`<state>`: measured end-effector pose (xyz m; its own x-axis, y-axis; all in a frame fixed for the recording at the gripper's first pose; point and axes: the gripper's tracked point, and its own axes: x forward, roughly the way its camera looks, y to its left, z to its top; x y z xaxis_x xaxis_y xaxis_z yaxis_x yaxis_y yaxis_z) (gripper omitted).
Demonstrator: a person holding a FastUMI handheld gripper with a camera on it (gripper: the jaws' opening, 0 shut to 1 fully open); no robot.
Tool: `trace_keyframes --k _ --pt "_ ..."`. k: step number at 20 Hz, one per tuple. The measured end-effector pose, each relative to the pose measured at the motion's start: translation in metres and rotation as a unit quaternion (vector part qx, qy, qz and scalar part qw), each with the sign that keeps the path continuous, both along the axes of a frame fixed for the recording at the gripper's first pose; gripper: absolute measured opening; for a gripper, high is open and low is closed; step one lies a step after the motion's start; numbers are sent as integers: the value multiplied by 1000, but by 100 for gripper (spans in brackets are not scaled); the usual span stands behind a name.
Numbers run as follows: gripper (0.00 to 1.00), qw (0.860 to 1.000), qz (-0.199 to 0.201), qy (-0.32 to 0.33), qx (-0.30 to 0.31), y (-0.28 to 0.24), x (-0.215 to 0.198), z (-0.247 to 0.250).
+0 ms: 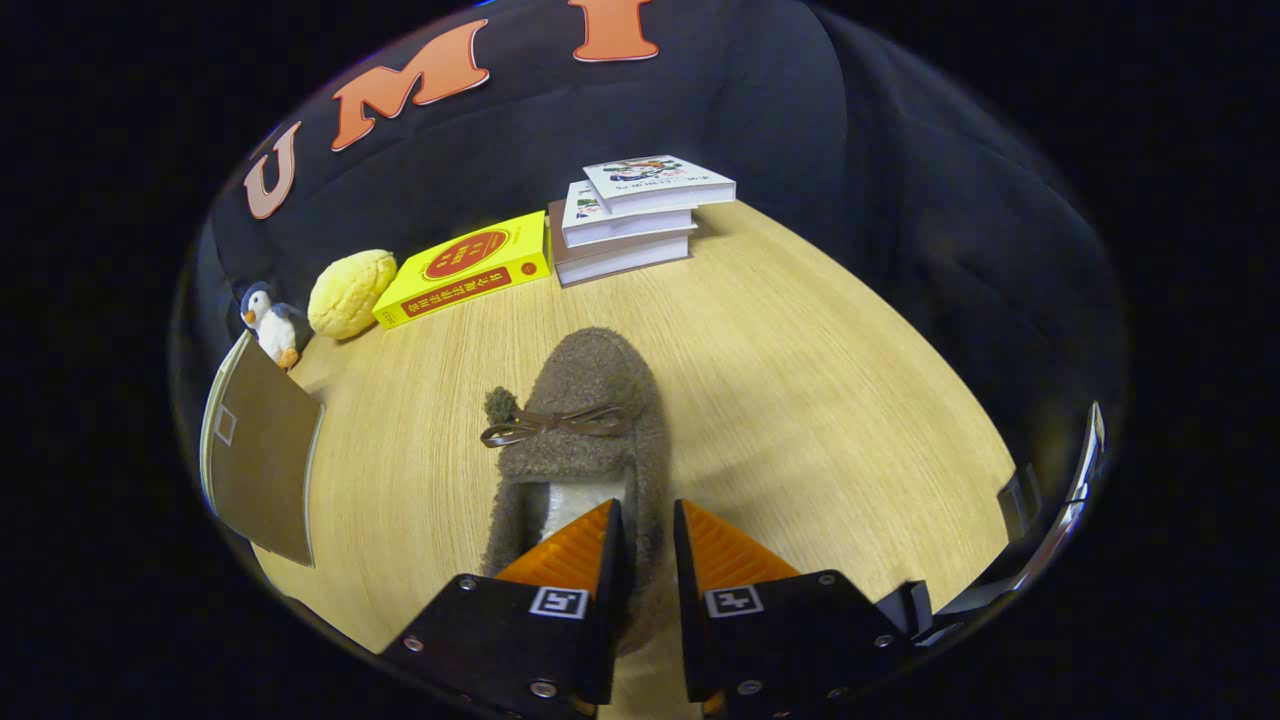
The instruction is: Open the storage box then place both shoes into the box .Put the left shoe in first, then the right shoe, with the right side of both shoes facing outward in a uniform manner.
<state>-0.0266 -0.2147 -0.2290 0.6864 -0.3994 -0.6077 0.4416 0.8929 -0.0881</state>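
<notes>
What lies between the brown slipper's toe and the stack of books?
Bare wooden tabletop separates the slipper from the book stack, gripper view. The gripper clamps the slipper's side wall.

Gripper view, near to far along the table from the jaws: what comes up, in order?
Gripper, jaws closed on the wall of the fuzzy shoe → bare table → yellow book → stack of books at the far edge.
</notes>
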Motion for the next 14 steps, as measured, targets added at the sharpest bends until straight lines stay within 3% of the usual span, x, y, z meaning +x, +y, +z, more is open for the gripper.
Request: trace_keyframes --k 2,4,14 --pt "9 1000 -6 3 -8 -6 0 1" --pt "1 1000 -12 -5 1 -6 1 5" --pt "0 998 -8 -54 7 27 4 61"
